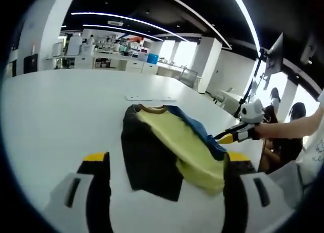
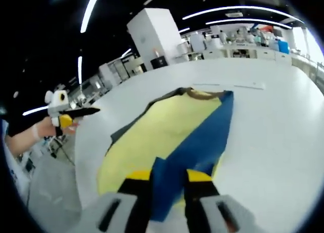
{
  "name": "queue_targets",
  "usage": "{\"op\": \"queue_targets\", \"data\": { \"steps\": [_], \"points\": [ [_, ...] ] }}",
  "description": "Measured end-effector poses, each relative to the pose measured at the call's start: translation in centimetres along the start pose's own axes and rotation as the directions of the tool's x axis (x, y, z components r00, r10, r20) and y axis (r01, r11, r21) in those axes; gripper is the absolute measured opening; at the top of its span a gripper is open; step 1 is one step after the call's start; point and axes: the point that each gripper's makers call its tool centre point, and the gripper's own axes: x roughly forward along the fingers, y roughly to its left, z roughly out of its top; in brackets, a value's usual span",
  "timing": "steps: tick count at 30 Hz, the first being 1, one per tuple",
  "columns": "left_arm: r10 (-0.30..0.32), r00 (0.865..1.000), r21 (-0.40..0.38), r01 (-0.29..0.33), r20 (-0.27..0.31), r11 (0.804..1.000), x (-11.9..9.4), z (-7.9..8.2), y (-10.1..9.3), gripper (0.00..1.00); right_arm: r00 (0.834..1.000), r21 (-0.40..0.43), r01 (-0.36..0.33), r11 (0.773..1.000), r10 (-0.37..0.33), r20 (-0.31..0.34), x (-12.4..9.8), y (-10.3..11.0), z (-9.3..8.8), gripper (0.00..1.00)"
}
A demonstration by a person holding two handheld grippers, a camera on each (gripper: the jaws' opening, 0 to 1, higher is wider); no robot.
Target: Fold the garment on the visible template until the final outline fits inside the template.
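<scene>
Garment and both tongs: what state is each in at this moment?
Garment: partly folded on the white table, blue side lifted over the yellow panel, dark part lying flat.
Right tongs: shut on the garment's blue edge.
Left tongs: open, jaws apart either side of the garment's near edge, gripping nothing.
Template: cannot tell; no outline is visible around the garment.

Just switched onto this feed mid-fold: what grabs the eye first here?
The garment, a yellow, blue and black shirt, lies half folded on the white table. In the right gripper view the right gripper pinches a blue fold of it. In the left gripper view the left gripper stands open, astride its near edge.
</scene>
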Motion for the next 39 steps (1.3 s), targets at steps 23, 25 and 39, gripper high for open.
{"op": "queue_targets", "data": {
  "steps": [23, 25, 39],
  "points": [
    [0.005, 1.0, -0.017, -0.004, 0.002, 1.0, 0.1, -0.8, -0.3, 0.89, 1.0, 0.015, 0.02, 1.0, -0.02, 0.004, -1.4, -1.7, 0.6, 0.0],
    [0.004, 1.0, -0.014, -0.004, -0.003, 1.0, 0.2, -1.0, -0.4, 0.88, 0.999, 0.015, 0.044, 0.999, -0.044, 0.012, -2.9, -2.5, 0.7, 0.0],
    [-0.027, 0.999, -0.006, 0.027, -0.016, 1.0, 1.6, -1.9, -1.8, 0.88, 0.967, 0.069, 0.25, 0.966, -0.252, 0.03, -11.3, -9.7, -0.2, 0.0]
  ]
}}
